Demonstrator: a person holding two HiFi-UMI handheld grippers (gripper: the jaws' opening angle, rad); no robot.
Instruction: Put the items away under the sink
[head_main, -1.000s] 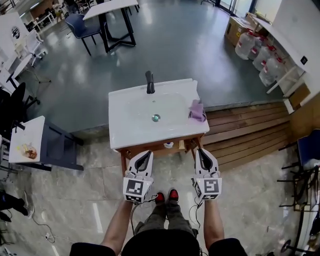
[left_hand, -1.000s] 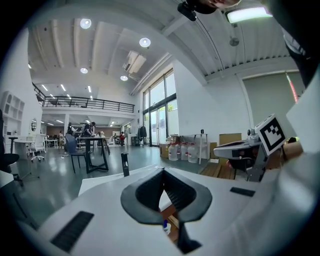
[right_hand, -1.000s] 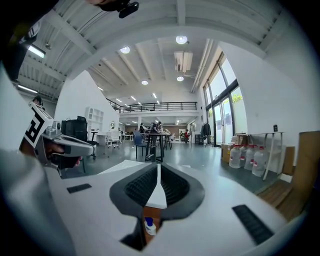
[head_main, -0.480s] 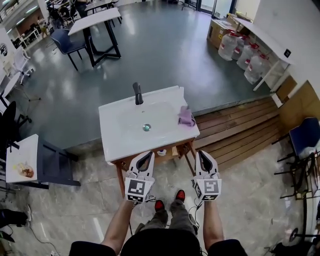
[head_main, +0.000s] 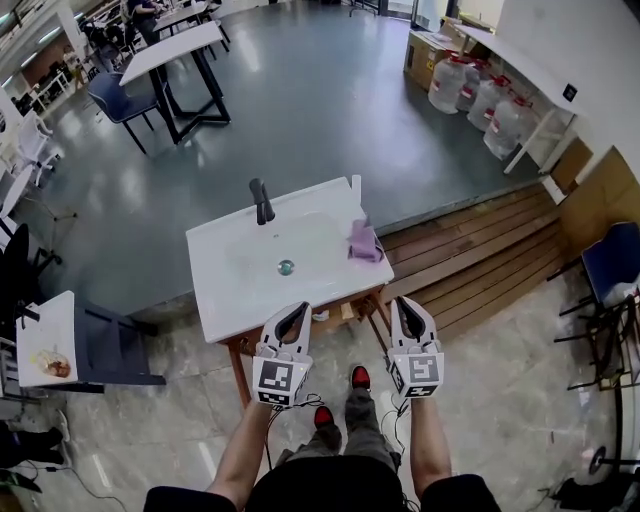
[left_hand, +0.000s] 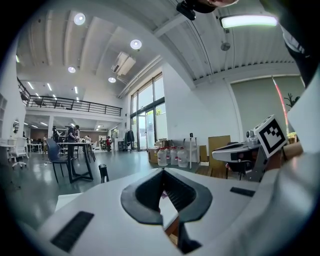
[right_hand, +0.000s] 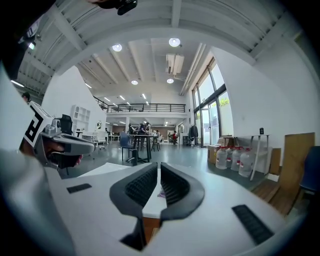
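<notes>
A white sink top (head_main: 230, 295) on a wooden frame stands just ahead of me, with a black faucet (head_main: 262, 200) at its far edge and a drain (head_main: 286, 267) in the basin. A purple cloth (head_main: 363, 243) lies on its right side. Small items (head_main: 322, 316) show under the front edge, too small to tell apart. My left gripper (head_main: 293, 315) hovers at the sink's front edge, shut and holding nothing. My right gripper (head_main: 407, 312) hangs just off the front right corner, also shut and holding nothing. The left gripper view shows the jaws of the left gripper (left_hand: 161, 171) closed toward the faucet (left_hand: 103, 173). The right gripper view shows the right gripper (right_hand: 158, 166) aimed over the sink top.
A white side table (head_main: 45, 340) with a plate and a dark chair stand at the left. A wooden platform (head_main: 470, 260) lies right of the sink, with water jugs (head_main: 470, 100) beyond it. A blue chair (head_main: 612, 265) is far right. My red shoes (head_main: 360, 377) stand on the tiled floor.
My head view has shifted: the sink now sits slightly lower and further left and looks turned. Both grippers keep the same shut pose in front of me.
</notes>
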